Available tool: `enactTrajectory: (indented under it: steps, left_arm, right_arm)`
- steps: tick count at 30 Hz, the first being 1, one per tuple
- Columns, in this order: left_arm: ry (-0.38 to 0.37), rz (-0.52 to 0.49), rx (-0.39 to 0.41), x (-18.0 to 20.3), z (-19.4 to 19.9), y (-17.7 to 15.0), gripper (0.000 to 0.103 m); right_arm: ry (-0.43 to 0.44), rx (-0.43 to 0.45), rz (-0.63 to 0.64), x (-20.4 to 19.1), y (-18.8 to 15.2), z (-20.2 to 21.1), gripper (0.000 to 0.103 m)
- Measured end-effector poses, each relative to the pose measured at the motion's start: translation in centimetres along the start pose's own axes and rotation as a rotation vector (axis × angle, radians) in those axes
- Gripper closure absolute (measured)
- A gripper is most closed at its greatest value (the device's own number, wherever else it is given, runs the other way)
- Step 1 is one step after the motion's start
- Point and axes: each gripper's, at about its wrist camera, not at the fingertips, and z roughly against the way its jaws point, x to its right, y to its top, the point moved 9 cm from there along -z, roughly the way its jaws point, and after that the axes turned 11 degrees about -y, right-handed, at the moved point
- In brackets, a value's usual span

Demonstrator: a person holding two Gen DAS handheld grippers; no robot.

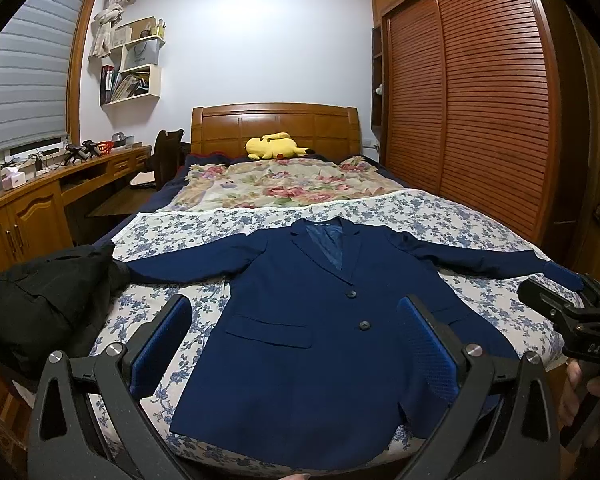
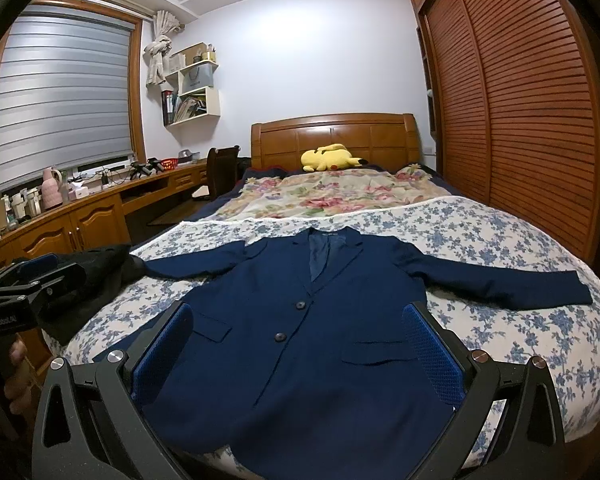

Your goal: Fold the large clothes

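A navy blue suit jacket [image 1: 300, 312] lies flat, front up, on the floral bedsheet [image 1: 180, 232], sleeves spread to both sides, collar toward the headboard. It also shows in the right wrist view [image 2: 300, 320]. My left gripper [image 1: 296, 344] is open above the jacket's lower hem, holding nothing. My right gripper [image 2: 296, 344] is open over the hem too, empty. The right gripper shows at the right edge of the left wrist view [image 1: 572, 304], beside the sleeve cuff. The left gripper shows at the left edge of the right wrist view [image 2: 32, 276].
A black garment [image 1: 48, 300] is heaped at the bed's left edge, touching the jacket's left cuff. A flowered quilt [image 1: 284, 188] and a yellow plush toy [image 1: 276, 146] lie near the headboard. A wooden desk [image 1: 40, 200] runs along the left; a slatted wardrobe [image 1: 480, 120] stands right.
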Motion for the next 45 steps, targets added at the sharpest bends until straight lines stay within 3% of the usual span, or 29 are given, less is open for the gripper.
enactTrajectory:
  steps: [45]
  left_arm:
    - [0.002,-0.007,-0.001,0.68,-0.14,0.14,0.0]
  right_arm:
    - [0.003,-0.002,-0.001,-0.04,0.02,0.17,0.0]
